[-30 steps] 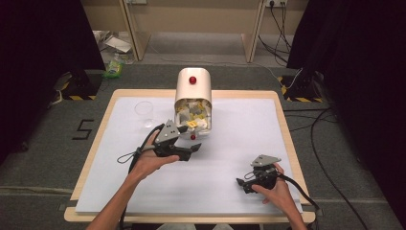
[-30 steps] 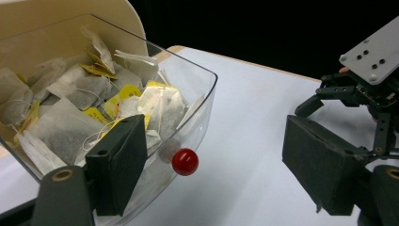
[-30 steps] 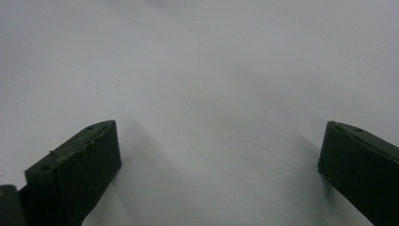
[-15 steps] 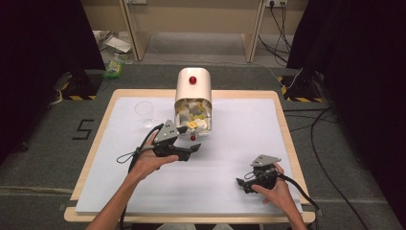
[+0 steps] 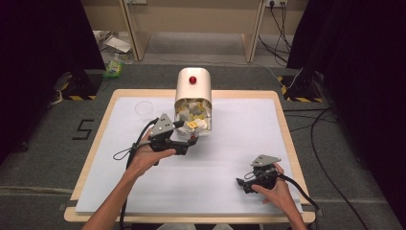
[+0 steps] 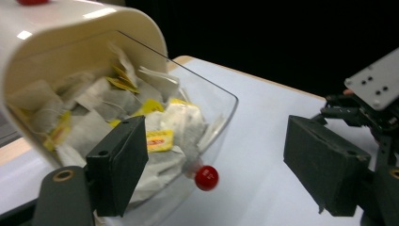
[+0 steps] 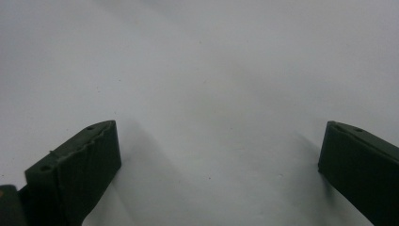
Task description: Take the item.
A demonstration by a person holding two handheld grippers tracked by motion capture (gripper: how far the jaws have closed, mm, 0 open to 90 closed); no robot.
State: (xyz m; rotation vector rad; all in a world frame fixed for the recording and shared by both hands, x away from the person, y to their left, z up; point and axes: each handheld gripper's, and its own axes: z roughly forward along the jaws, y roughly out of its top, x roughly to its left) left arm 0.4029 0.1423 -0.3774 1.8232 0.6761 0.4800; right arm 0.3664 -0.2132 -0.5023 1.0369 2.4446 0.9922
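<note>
A cream container (image 5: pixel 193 85) with a red button on top lies at the back middle of the table, its front packed with tea bags (image 5: pixel 193 115). In the left gripper view its clear flap (image 6: pixel 214 101) stands open over the tea bags (image 6: pixel 176 125), with a small red knob (image 6: pixel 207 177) at the flap's lower edge. My left gripper (image 5: pixel 190 142) is right in front of that opening. It is open, jaws wide apart, the knob between them and untouched. My right gripper (image 5: pixel 242 184) rests open on the white mat near the front right, with nothing between its jaws.
A clear cup (image 5: pixel 143 108) stands on the mat left of the container. The white mat (image 5: pixel 239 139) covers the wooden table (image 5: pixel 282 110). Cables trail from both grippers toward the front edge. The right gripper's grey plate (image 6: pixel 376 84) appears at the right of the left gripper view.
My left gripper has edged slightly left and toward the container. The right hand has kept still.
</note>
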